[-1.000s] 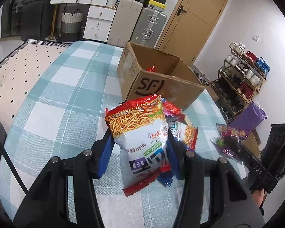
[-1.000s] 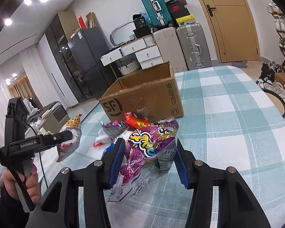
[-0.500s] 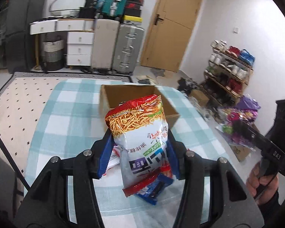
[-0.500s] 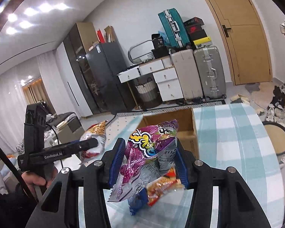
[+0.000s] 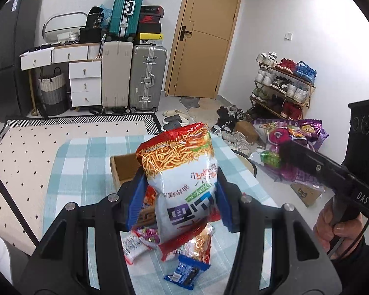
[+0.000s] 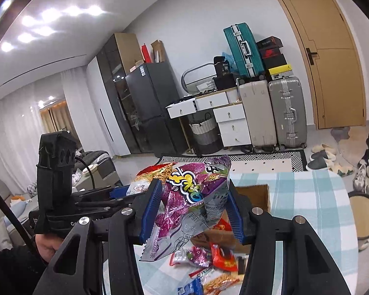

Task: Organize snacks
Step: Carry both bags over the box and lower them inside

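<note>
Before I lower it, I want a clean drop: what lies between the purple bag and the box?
In the right wrist view, nothing: the purple bag hangs in the right gripper above the box.

the tablecloth (image 5: 86, 172) is a light teal and white check. above it, the noodle snack bag (image 5: 182, 179) is red and orange at the top, white lower down with purple and green lettering. the other bag (image 6: 194, 191) is purple and magenta with yellow letters and a silvery grey back. the pads (image 5: 136, 201) gripping them are blue on black frames. small packets (image 6: 221, 258) on the cloth look red, blue and white, perhaps orange. the cardboard box (image 5: 123, 169) is brown.
</note>
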Available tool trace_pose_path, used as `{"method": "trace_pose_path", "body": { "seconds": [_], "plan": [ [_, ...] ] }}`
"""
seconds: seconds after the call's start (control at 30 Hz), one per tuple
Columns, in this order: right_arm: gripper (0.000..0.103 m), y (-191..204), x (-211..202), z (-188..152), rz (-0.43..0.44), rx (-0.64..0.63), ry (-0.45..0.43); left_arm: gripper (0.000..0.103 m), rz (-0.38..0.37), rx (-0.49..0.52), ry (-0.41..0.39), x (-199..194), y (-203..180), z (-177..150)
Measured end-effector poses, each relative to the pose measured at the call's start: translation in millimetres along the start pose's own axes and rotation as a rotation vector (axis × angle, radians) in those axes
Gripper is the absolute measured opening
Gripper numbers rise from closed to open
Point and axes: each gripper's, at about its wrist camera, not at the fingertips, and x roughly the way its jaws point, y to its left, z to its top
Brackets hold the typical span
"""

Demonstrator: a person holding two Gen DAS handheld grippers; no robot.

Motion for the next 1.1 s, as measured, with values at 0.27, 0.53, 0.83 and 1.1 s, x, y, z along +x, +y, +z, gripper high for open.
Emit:
{"method": "trace_pose_path", "body": {
  "seconds": [0.27,0.53,0.83,1.1],
  "plan": [
    [0.051,-7.6,42.0,37.7,-0.042,-0.05,0.041,0.049,0.048,0.026,0.019,43.0,-4.7,51.7],
    [0.051,-35.0,101.2,45.0,-0.086,-0.055,0.134,0.05,0.069,0.045,0.075,108.8,5.0,71.1],
    [0.051,-77.9,167.9,19.8,-0.111,-0.014,0.252,0.05,0.096,0.015,0.171,202.2,46.7,44.5],
    [0.051,-103.7,204.4,-13.3,-0.129,0.015,0.331,0.05,0.087,-0.009,0.229,251.9,69.7,25.8]
  ]
}}
